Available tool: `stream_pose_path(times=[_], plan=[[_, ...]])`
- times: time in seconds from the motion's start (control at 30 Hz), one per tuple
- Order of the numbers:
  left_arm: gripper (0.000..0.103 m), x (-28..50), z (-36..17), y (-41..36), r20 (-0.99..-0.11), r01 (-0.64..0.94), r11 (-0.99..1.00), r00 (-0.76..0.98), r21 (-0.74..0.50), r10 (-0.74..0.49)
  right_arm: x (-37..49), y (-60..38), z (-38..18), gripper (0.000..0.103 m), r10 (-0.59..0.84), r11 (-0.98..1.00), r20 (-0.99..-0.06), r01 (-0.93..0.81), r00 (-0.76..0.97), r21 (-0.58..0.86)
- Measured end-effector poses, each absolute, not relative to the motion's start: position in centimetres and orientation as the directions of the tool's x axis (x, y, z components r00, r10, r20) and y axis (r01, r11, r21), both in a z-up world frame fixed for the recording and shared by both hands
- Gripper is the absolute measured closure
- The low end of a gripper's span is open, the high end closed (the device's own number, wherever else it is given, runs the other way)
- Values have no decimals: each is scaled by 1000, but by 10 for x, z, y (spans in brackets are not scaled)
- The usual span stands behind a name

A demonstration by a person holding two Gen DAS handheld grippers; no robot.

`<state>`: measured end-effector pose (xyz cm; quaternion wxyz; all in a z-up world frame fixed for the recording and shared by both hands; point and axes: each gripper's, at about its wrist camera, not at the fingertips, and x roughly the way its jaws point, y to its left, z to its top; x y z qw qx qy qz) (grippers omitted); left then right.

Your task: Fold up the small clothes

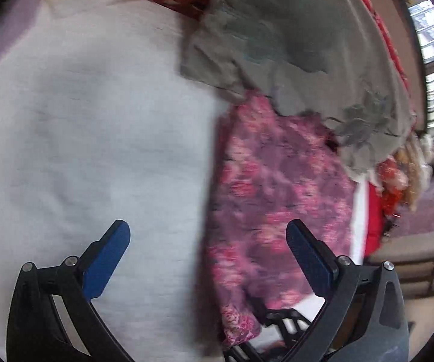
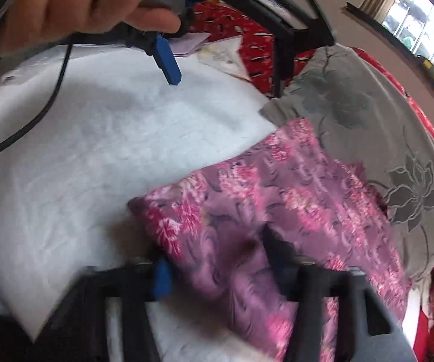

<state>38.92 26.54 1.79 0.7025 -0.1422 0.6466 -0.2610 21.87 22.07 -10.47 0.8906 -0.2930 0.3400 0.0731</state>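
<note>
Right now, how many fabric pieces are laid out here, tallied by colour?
Pink-and-purple floral garment: 1
Grey cloth with flower outlines: 1
White sheet: 1
Red patterned cover: 1
Total: 4
Right tongs sit around the floral garment, blurred; left tongs open.

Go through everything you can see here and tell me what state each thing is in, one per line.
Left gripper: open, empty, above the white sheet.
Right gripper: blurred, pink floral garment between its fingers; grip cannot be told.
Pink floral garment: rumpled, not neatly folded, lying on the sheet.
Grey cloth: crumpled, beside the garment.
White sheet: spread flat, lightly creased.
</note>
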Motion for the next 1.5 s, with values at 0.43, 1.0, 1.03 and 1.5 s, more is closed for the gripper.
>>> stream_pose_path(times=[0.43,1.0,1.03,1.5], plan=[[0,393,-6,162,-813,215,792,-11,-571,-583,203,168,-56,98,42,921,-560,-249,827,-299],[88,360,64,99,-856,280,846,130,-453,-501,172,81,-11,98,169,985,-503,-160,847,63],[88,356,70,91,-853,290,843,135,-453,-504,169,75,-8,98,172,985,-496,-154,851,79],[90,306,81,-59,-867,411,815,103,-409,-487,128,-67,-6,98,172,911,-466,40,868,410]])
